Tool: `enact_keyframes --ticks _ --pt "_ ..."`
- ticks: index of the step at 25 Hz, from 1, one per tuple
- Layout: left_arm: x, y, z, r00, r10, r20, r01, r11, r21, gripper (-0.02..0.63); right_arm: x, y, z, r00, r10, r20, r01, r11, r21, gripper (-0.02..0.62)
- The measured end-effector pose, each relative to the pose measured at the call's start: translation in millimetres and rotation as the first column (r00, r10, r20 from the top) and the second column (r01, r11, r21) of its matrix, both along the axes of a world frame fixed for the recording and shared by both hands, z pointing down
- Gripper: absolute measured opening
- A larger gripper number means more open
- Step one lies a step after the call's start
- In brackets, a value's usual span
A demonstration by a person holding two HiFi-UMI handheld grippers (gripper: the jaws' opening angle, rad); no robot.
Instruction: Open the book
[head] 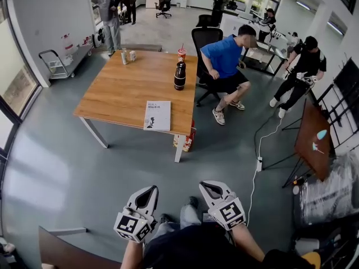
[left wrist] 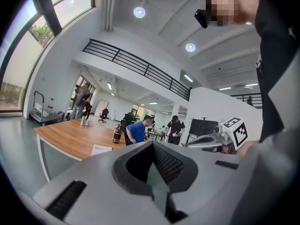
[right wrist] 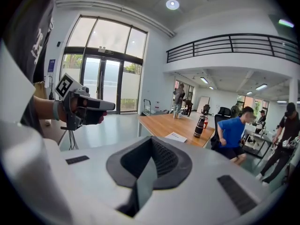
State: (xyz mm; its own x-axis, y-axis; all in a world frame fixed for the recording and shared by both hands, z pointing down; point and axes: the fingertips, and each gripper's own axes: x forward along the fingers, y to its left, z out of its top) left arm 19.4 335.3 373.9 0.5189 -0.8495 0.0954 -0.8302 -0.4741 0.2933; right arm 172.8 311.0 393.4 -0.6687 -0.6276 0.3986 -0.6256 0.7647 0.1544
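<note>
Left gripper (head: pixel 149 191) has its jaws together with nothing in them, well short of the wooden table (head: pixel 120 88). Book (head: pixel 157 115) lies closed and flat by the table's near edge, well apart from both grippers. Risk: a push on the cover slides it off that edge, and a thin cover is hard to catch with closed jaws. Dark bottle (head: pixel 179 75) stands beyond it and could tip on an overreach. Right gripper (head: pixel 208 187) is also closed and empty.

The book (head: pixel 157 115) lies flat and closed on the wooden table (head: pixel 118 88) — white cover up, with small dark print — near the table's front edge, well apart from both grippers.
</note>
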Motion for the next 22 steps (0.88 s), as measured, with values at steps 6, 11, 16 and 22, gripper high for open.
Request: enact_keyframes --ticks 6,11,16,22 --pt "-6.2 -27.7 8.3 0.999 -0.029 0.022 0.03 0.999 -0.016 -0.002 -12.2 -38.2 9.1 0.999 -0.048 0.016 0.048 0.999 -0.013 -0.012" --pt "-11.2 -63.6 4.4 0.996 -0.069 0.05 0.07 0.997 -0.019 -0.002 -27.8 -82.4 10.4 0.993 -0.115 0.03 0.116 0.993 -0.019 -0.012" --pt "-5.5 -111.3 -0.4 0.992 -0.109 0.061 0.111 0.994 -0.025 -0.002 -30.7 -137.1 -0.1 0.985 -0.168 0.034 0.168 0.986 0.003 -0.012" --pt "11.9 -174.6 -10.8 0.991 -0.108 0.074 0.108 0.994 0.005 -0.002 -14.9 -203.6 -6.0 0.985 -0.17 0.041 0.169 0.985 0.023 -0.012"
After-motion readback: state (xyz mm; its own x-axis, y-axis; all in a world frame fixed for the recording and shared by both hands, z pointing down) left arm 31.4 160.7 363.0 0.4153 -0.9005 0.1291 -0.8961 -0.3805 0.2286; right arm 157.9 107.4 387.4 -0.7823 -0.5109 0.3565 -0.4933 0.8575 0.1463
